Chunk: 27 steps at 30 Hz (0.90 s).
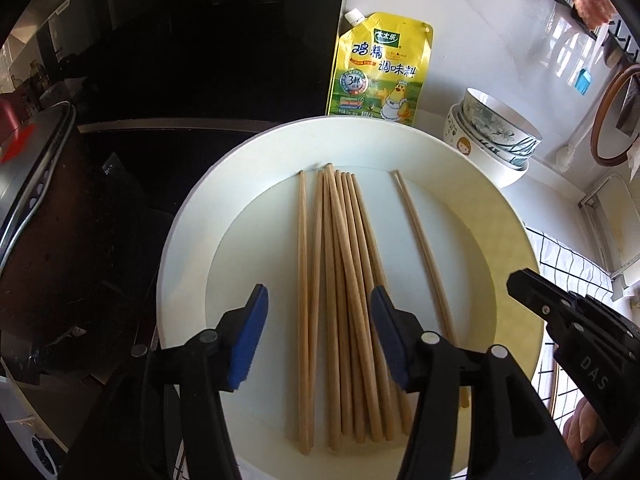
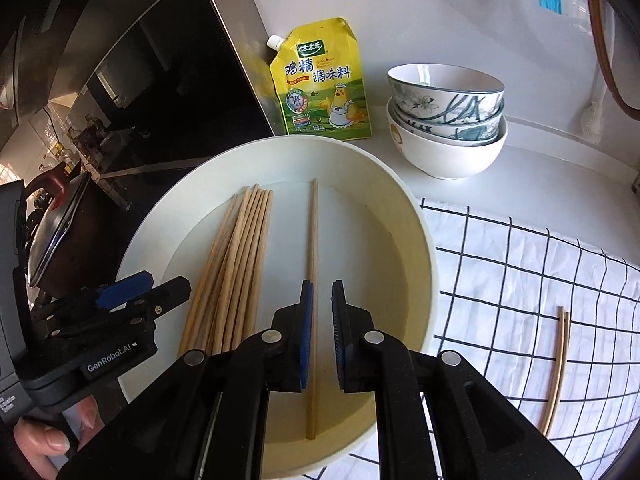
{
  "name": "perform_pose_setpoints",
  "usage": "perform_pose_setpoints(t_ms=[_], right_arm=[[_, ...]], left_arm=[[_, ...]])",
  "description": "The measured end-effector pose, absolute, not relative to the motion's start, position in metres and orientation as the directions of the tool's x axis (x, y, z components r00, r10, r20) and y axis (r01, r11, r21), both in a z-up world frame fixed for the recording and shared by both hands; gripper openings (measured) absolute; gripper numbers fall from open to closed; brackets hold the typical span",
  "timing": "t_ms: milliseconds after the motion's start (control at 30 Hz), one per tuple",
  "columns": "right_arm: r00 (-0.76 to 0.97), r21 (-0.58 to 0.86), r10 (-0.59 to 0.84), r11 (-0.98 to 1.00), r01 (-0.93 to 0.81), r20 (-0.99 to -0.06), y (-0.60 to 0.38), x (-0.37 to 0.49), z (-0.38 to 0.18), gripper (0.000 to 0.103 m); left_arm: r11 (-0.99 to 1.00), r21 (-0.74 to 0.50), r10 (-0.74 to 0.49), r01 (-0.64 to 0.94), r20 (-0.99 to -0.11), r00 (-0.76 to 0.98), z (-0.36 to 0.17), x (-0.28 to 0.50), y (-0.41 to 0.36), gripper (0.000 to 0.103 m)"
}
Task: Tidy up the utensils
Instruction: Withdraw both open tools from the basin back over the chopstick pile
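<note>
A large white plate (image 1: pixel 180 280) (image 2: pixel 416 248) holds several wooden chopsticks. Most lie in a loose bundle (image 1: pixel 344 264) (image 2: pixel 236 264). One separate pair (image 1: pixel 420 240) (image 2: pixel 314 232) lies to the bundle's right. My left gripper (image 1: pixel 318 296) (image 2: pixel 168 284) hangs open over the near end of the bundle, and its blue pads touch nothing. My right gripper (image 2: pixel 323 286) (image 1: pixel 520 284) hovers over the right side of the plate. Its jaws stand a narrow gap apart, in line with the separate pair, and they do not press on it. Another chopstick pair (image 2: pixel 556 372) lies on the checked cloth (image 2: pixel 520 280).
A yellow seasoning pouch (image 1: pixel 380 68) (image 2: pixel 320 80) leans on the wall behind the plate. Stacked bowls (image 1: pixel 496 136) (image 2: pixel 444 120) stand at the back right. A lidded pot (image 1: pixel 36 200) (image 2: pixel 60 220) sits on the black cooktop to the left. A hand (image 2: pixel 40 440) grips the left gripper's handle.
</note>
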State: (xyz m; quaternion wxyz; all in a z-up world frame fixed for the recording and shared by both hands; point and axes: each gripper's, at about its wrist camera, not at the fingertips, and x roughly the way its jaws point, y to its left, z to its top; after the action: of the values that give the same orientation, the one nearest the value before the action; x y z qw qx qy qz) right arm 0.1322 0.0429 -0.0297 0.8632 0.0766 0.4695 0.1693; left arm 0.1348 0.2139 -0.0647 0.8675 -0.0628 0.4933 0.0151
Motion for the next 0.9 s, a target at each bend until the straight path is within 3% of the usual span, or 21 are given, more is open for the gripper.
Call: perform_pose_setpoints(t_ms=[300,533,900], right_arm=[[0.548,0.239,0.242,0.968,-0.079,-0.801,-0.022,0.080,-0.028,0.022],[0.535,0.210,0.173,0.978,0.008,-0.827,-0.085,0.048,-0.044,0.024],[0.517,0.233,0.197,0.972,0.005,-0.833,-0.166,0.020,-0.075,0.027]], left_arm=[[0.992,-0.116,-0.067,-0.053,-0.824,0.563,-0.046,0.114,0.186,0.064],[0.990,-0.140,-0.134,0.034,-0.809,0.572,-0.031,0.099,0.132,0.070],[0.992,-0.118,-0.124,0.047,-0.817,0.563,-0.034,0.060,0.042,0.070]])
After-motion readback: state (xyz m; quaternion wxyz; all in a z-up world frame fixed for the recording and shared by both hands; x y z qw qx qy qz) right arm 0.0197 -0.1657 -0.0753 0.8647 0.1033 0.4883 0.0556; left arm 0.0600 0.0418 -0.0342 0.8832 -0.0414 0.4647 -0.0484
